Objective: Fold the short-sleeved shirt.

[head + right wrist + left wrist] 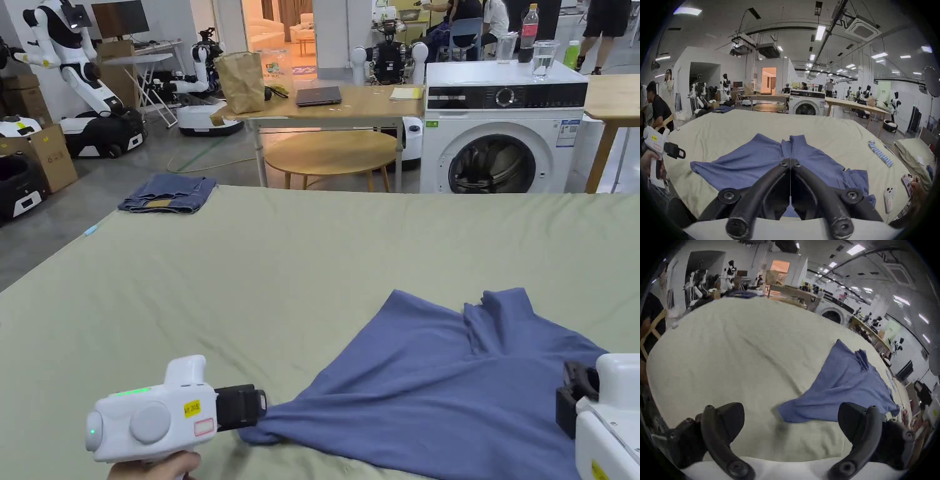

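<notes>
A blue short-sleeved shirt [450,387] lies spread on the green-covered table [281,281], collar toward the far side. My left gripper [259,406] sits at the shirt's drawn-out left corner. In the left gripper view this gripper [790,410] is open, its jaws wide apart, and the shirt [843,391] corner lies just ahead of them. My right gripper [565,400] is at the shirt's right edge. In the right gripper view it [790,161] is shut, jaws pressed together over the shirt [753,165]; I see no cloth pinched. The left gripper [677,151] shows there too, held in a hand.
Folded jeans [167,194] lie at the table's far left corner. A row of small blue tubes [880,153], a phone [907,185] and a white device [889,199] lie to the shirt's right. A washing machine [500,125] and wooden tables stand beyond; people stand at the left.
</notes>
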The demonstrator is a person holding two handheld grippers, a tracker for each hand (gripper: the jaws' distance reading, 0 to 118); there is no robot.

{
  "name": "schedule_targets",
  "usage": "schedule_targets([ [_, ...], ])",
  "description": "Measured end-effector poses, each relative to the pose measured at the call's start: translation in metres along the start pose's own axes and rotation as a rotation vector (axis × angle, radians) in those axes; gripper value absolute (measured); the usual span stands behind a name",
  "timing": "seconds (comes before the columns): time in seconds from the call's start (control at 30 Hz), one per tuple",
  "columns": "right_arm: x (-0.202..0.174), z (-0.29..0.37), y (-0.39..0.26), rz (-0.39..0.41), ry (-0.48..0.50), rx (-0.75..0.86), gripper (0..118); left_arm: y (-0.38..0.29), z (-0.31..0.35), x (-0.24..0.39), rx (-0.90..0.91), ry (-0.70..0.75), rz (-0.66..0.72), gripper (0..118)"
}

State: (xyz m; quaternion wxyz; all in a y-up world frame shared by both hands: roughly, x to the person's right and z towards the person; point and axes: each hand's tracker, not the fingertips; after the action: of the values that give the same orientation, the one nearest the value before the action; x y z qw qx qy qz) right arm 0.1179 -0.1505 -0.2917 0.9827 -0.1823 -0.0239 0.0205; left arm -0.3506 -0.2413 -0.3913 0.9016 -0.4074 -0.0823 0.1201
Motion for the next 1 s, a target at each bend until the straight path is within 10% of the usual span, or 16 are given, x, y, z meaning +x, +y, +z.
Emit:
schedule_targets([
  [0.27, 0.014, -0.020, -0.007, 0.003, -0.038, -0.053, 0, -0.002, -0.024, 0.063, -0.079, 0.099, -0.150, 97],
  [0.37, 0.020, -0.026, -0.010, 0.000, -0.050, -0.068, 0, -0.005, -0.045, 0.052, -0.156, 0.067, -0.156, 27],
  [0.43, 0.026, -0.029, -0.010, 0.000, -0.062, -0.077, 0, 0.000, -0.038, 0.055, -0.100, 0.062, -0.226, 0],
  [0.8, 0.132, -0.138, 0.002, -0.071, -0.044, -0.266, 1, -0.003, 0.020, 0.099, 0.102, -0.003, -0.244, 0],
  [0.83, 0.142, -0.157, 0.004, -0.043, -0.043, -0.292, 18, -0.001, 0.021, 0.101, 0.099, -0.017, -0.239, 0],
  [0.9, 0.159, -0.197, 0.005, -0.015, -0.004, -0.313, 112, 0.004, 0.016, 0.096, 0.092, -0.012, -0.227, 0],
  [1.0, 0.177, -0.258, -0.003, 0.021, 0.054, -0.358, 117, 0.007, 0.014, 0.096, 0.081, -0.015, -0.214, 0],
])
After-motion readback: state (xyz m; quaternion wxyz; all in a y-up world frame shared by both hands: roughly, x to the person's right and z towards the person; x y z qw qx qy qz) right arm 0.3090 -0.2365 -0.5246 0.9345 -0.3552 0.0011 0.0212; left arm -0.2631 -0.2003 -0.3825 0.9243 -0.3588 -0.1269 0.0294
